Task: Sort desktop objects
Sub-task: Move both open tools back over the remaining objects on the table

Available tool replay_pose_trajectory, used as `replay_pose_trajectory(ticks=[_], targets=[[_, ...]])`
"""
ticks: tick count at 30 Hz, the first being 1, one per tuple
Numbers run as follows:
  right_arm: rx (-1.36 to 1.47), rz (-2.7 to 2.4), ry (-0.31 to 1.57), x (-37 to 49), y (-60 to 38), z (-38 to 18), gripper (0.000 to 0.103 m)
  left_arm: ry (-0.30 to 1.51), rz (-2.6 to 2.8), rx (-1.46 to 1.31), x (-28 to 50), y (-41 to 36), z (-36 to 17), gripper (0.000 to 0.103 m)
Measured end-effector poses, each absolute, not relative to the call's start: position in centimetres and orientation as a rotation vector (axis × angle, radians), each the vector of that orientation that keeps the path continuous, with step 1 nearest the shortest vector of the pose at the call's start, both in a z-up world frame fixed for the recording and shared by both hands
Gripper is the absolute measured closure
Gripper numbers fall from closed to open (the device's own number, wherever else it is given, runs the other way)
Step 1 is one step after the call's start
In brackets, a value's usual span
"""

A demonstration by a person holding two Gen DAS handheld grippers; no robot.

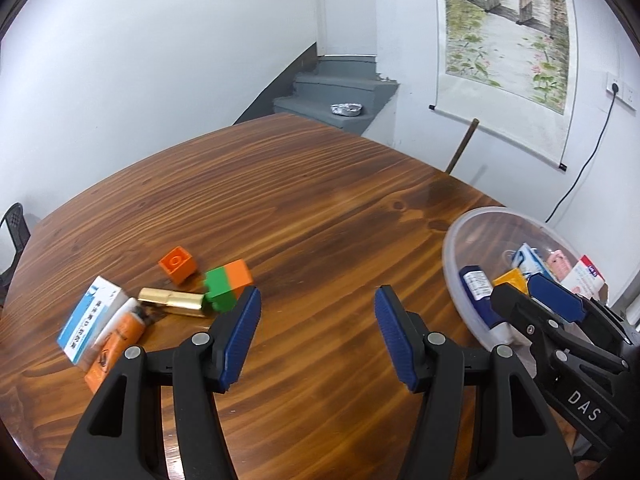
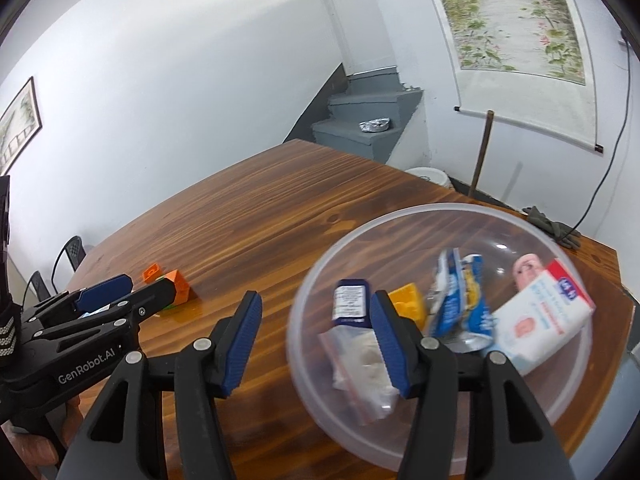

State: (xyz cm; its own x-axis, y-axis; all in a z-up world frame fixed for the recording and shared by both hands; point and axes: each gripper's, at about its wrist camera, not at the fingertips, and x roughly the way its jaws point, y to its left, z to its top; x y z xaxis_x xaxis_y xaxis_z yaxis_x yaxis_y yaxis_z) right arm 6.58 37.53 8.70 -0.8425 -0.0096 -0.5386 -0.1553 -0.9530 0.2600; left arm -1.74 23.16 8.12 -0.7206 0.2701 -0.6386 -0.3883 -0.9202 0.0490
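My left gripper [image 1: 318, 332] is open over bare table, with nothing between its pads. Left of it lie an orange brick [image 1: 178, 264], a green-and-orange block [image 1: 228, 286], a gold tube [image 1: 172, 302], a white-and-blue box [image 1: 90, 318] and an orange tube [image 1: 116, 344]. My right gripper [image 2: 316, 340] is open at the near left side of a clear plastic bowl [image 2: 452, 205]. The bowl's rim shows in the gap between the pads, which press on nothing. In the bowl lie a yellow brick [image 2: 408, 300], a dark blue packet [image 2: 352, 304], a blue wrapper [image 2: 460, 304], a white-and-red box [image 2: 540, 316] and a zip bag [image 2: 360, 364].
The wooden table [image 1: 320, 200] ends at a white wall on the left and grey steps [image 1: 340, 92] behind. A dark glove [image 2: 554, 226] lies on the far right corner. Black chairs [image 2: 74, 250] stand past the left edge. The left gripper [image 2: 132, 292] shows beside the right one.
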Motion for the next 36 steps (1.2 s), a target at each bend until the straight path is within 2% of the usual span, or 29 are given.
replay_pose_trajectory(ticks=[15,36], targets=[[-0.97,2.972,0.377,3.1,33.0,8.6,0.041,0.214,2.681,-1.007,-4.1,17.9,7.8,0.04],[-1.205,3.065,0.216,-2.3,24.7,7.5,0.037,0.052,2.86,-1.199,-9.5,4.5,7.3,0.04]])
